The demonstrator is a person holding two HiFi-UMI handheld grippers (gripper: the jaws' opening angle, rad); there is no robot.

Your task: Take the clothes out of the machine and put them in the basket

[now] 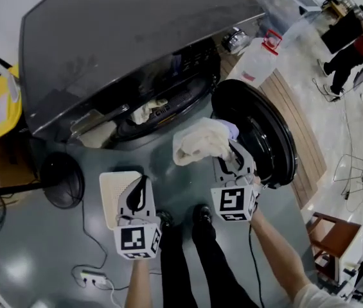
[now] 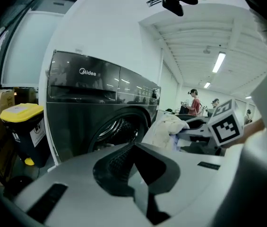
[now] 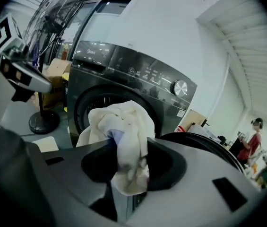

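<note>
A dark front-loading washing machine (image 1: 117, 37) stands with its round door (image 1: 258, 133) swung open to the right. Pale clothes (image 1: 146, 111) lie in the drum mouth. My right gripper (image 1: 229, 151) is shut on a cream cloth (image 1: 200, 143) with a bit of light blue fabric in it, held up in front of the door. In the right gripper view the cloth (image 3: 124, 136) bulges out above the jaws and hangs between them. My left gripper (image 1: 144, 185) hovers over the white basket (image 1: 112, 194), its jaws together with nothing between them (image 2: 133, 146).
A fan base (image 1: 62, 179) stands on the floor left of the basket. A yellow-lidded bin (image 1: 1, 104) sits left of the machine, a clear jug (image 1: 255, 59) behind the door. A power strip (image 1: 91, 278) and cable lie near my feet. People stand far right.
</note>
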